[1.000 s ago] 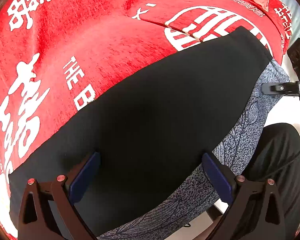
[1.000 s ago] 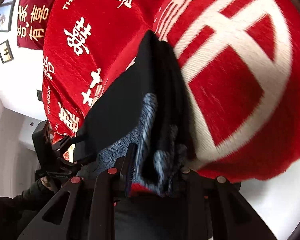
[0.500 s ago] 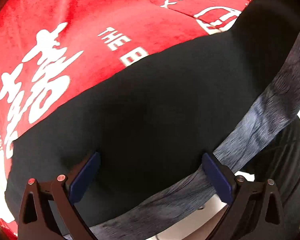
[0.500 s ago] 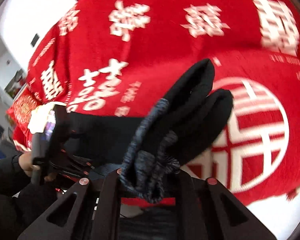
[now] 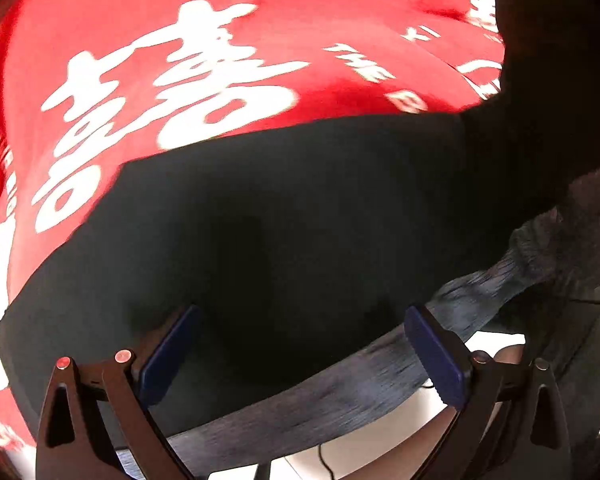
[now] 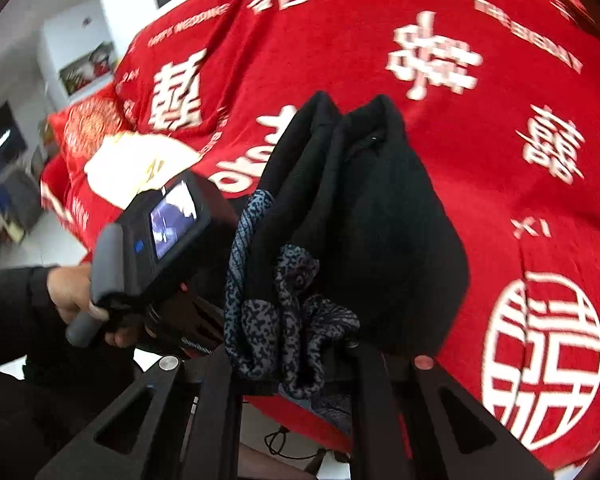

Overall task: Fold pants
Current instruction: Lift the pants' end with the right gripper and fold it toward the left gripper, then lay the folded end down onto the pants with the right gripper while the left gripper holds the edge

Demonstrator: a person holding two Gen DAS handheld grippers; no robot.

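Note:
The black pants (image 5: 284, 220) with a grey patterned side stripe (image 5: 340, 392) lie along the near edge of a red bedspread. My left gripper (image 5: 300, 356) is open, its blue pads (image 5: 168, 356) resting over the flat part of the pants. My right gripper (image 6: 296, 360) is shut on a bunched end of the pants (image 6: 364, 232), lifted above the bed; the black cloth and grey stripe (image 6: 244, 272) stand up from its jaws. The left gripper's body with its camera screen (image 6: 168, 220) shows in the right wrist view, held by a hand.
The red bedspread (image 5: 220, 60) with white characters covers the bed (image 6: 500, 100). A red cushion (image 6: 88, 128) lies at the far end. White floor (image 5: 380, 436) shows below the bed edge, with a thin cable on it. A white wall and cabinet (image 6: 68, 52) stand behind.
My right gripper has lifted the pants end and carried it up and over toward the left gripper. The left gripper has stayed open on the pants and its view has shifted left.

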